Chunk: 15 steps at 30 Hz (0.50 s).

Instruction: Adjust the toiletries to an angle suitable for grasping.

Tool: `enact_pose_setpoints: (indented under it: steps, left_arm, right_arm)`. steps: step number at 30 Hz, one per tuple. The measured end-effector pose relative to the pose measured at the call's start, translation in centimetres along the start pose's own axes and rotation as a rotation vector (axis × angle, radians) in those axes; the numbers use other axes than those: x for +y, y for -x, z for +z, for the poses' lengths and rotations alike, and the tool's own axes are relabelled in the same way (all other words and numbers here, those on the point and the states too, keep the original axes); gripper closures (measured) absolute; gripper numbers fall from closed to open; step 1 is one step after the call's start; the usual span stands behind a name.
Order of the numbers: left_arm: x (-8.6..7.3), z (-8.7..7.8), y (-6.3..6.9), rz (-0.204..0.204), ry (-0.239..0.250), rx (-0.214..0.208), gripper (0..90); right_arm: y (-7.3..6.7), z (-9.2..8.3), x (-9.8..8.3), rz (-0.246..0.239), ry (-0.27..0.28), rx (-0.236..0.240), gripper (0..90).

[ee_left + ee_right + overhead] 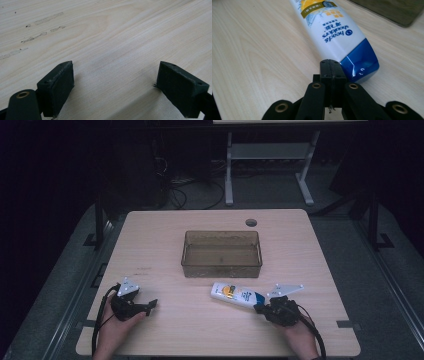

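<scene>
A white shampoo bottle (236, 296) with a blue cap lies flat on the wooden table (300, 245), just in front of a brown see-through bin (222, 253). My right gripper (260, 308) rests at the bottle's blue cap end, jaws pressed together with nothing between them; in the right gripper view its tips (333, 65) touch or nearly touch the cap of the bottle (337, 37). My left gripper (151, 305) rests on the table at the front left, jaws wide apart over bare wood (115, 72).
The bin stands empty at the table's middle. A round cable hole (251, 222) sits near the back edge. Beyond the table are a white desk frame (270, 165) and cables on the dark floor. Scuff marks (37, 30) show on the wood.
</scene>
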<state>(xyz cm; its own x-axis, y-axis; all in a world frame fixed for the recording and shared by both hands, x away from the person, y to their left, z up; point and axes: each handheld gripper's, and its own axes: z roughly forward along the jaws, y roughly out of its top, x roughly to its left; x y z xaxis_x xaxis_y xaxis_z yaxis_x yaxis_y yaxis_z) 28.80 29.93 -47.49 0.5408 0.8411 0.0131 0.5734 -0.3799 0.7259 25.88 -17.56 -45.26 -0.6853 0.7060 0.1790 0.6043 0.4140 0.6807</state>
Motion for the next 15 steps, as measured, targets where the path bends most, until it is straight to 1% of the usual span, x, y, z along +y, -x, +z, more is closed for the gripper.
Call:
enact_pose_setpoints:
  steps: [2,15]
  left_arm:
    - [0.0,0.0,0.0,0.000,0.000,0.000,13.1]
    - [0.0,0.0,0.0,0.000,0.000,0.000,13.1]
  right_arm:
    - [0.4,-0.1,-0.1,0.008,0.003,-0.009,90.0]
    - [1.8,-0.1,0.0,0.039,0.015,-0.038,90.0]
